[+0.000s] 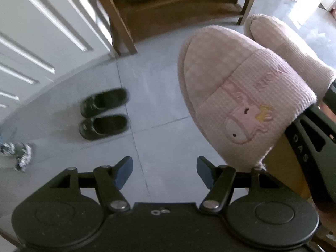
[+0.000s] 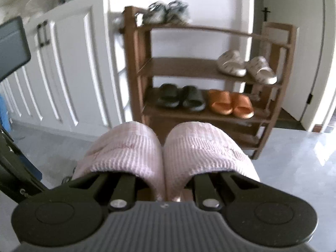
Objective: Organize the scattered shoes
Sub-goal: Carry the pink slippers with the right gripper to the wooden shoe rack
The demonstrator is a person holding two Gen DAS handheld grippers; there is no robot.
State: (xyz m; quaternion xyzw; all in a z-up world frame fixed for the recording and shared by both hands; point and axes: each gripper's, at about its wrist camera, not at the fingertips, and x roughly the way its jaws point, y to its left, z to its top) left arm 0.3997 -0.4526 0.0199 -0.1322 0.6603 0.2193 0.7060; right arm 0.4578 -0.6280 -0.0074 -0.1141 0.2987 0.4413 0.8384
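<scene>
Your right gripper (image 2: 162, 180) is squeezed nearly shut, one finger tucked inside each of the two pink slippers (image 2: 168, 149), pinching their touching inner walls together so the pair hangs from it side by side, toes forward, up off the floor. In the left wrist view the same two slippers show at the right, one in front with a cartoon animal stitched on its upper and one behind it.

Your left gripper (image 1: 164, 172) stands fairly wide, its two blue pads apart with nothing between them, only the grey tiled floor (image 1: 157, 88) below.

On that floor lie two black shoes (image 1: 104, 114) as a pair side by side, well apart from the slippers, and near the left edge of the view a small patterned bundle (image 1: 20, 155) too blurred to name.

Beyond the slippers stands one brown wooden shoe rack (image 2: 134, 67) against the white wall, beside a run of white panelled cabinet doors (image 2: 69, 69). Counted shelf by shelf:
- Top shelf, left end: two dark patterned shoes (image 2: 166, 10), blurred.
- Next shelf down, right end: two white slides (image 2: 245, 66).
- Shelf below that: two dark green slides (image 2: 180, 98) at the left and two orange slides (image 2: 230, 104) to their right, the pairs just beside each other.
- Lowest shelf: mostly hidden behind the slippers
</scene>
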